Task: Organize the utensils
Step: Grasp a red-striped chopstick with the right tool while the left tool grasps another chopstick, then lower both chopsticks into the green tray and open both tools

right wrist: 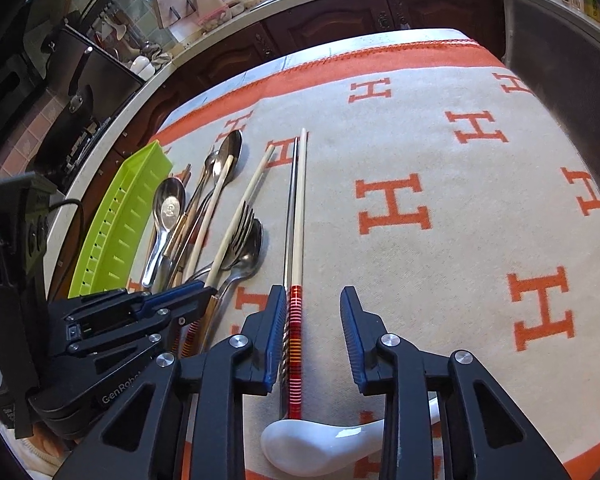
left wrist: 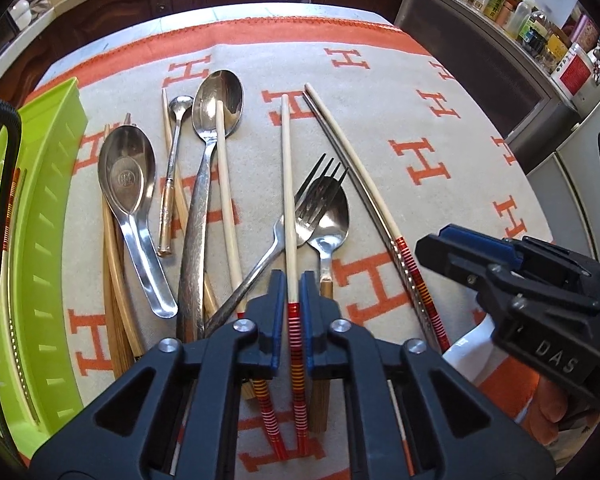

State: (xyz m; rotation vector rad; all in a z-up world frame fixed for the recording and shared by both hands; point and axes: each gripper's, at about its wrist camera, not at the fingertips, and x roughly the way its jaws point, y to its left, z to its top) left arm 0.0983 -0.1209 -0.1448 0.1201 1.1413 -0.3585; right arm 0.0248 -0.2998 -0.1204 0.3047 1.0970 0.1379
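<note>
Desk (right wrist: 480,152) carried a beige cloth with orange H marks; a green tray (left wrist: 40,216) stood at its left edge, with one banded chopstick already lying in it.

Utensils lay loose on the cloth beside the tray, handles toward the cameras, several crossing: large steel spoon (left wrist: 216,108), soup spoon (left wrist: 126,172), small spoon (left wrist: 180,104), fork (left wrist: 300,208) lying on another spoon, wooden chopsticks under the pile. A white ceramic spoon (right wrist: 320,440) lay nearest, below the right gripper.

Left gripper (left wrist: 293,280) was pressed together on a pale chopstick (left wrist: 286,168) just where the red banding begins; the stick ran straight out over the fork.

Right gripper (right wrist: 312,300) stood part-spread astride a pair (right wrist: 298,216) of sticks, one pale with red bands, one steel, lying side by side and apart from the pile. The left pad looked close to or touching the steel one; the right pad was clear, so nothing was pinched yet.

Handling, as judged: chopsticks light, stiff, thin and smooth, liable to roll or pivot in a two-pad hold. The banded end near the thick tip seemed the better hold. Steel stick likely slipperier than the pale one. Taking both at once risked one sliding out. Ceramic spoon was the fragile item. Steel spoons heavier; hold at mid-handle.
</note>
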